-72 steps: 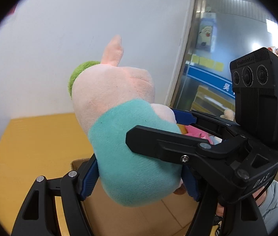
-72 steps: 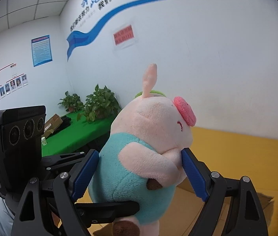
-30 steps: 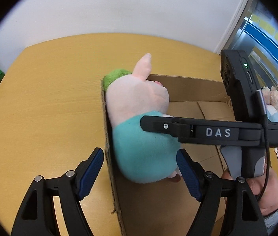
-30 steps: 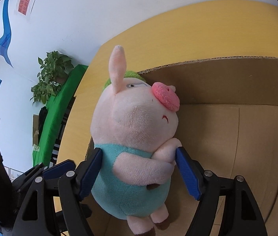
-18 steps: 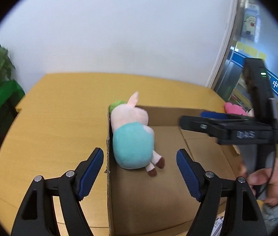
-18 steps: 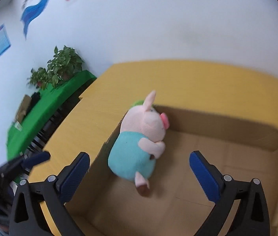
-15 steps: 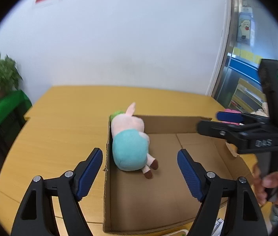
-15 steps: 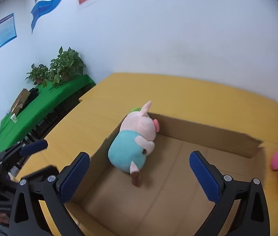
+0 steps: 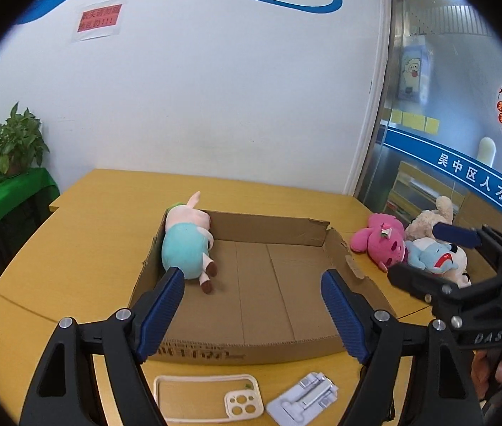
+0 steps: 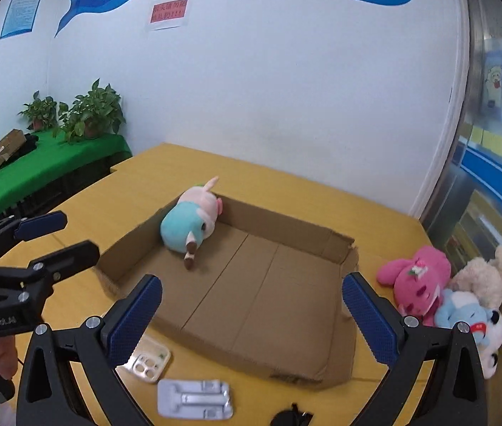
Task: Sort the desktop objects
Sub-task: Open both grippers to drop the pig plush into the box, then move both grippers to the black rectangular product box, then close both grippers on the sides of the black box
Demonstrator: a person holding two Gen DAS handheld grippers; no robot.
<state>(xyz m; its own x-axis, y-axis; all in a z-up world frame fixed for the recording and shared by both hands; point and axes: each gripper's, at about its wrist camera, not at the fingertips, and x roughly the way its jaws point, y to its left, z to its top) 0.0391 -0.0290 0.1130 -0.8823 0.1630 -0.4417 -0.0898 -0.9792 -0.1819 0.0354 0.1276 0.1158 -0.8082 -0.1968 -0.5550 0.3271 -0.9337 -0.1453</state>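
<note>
— At the centre of both views: lying on its side in the far left corner of the cardboard box (image 9: 275,284), the pig toy (image 9: 185,245), head against the back wall, feet pointing into the box. Touching no gripper.

— And the left gripper (image 9: 251,305)?

— Hanging over the near edge of the box at the bottom of the left view, jaws spread wide, holding nothing. Also showing at the left edge of the right view, a hand (image 10: 0,351) wrapping its handle.

— Right gripper (image 10: 251,316)?

— Having just been opening, now standing spread as wide as possible, nothing between the blue pads. Reaching in from the right edge of the left view too, in front of the toys.

— Which toys?

— Sitting on the yellow table (image 9: 73,248) just right of the box: a pink plush (image 10: 416,280), a cream plush (image 10: 481,277) behind it, and a blue and white plush (image 10: 471,323) nearest the camera, all bunching together and touching.

— Anything at the bottom of the frames?

— Lying flat on the table just in front of the box: a pale phone case (image 9: 208,399) and, right of it in the left view, a grey plastic tray (image 9: 304,399).
</note>
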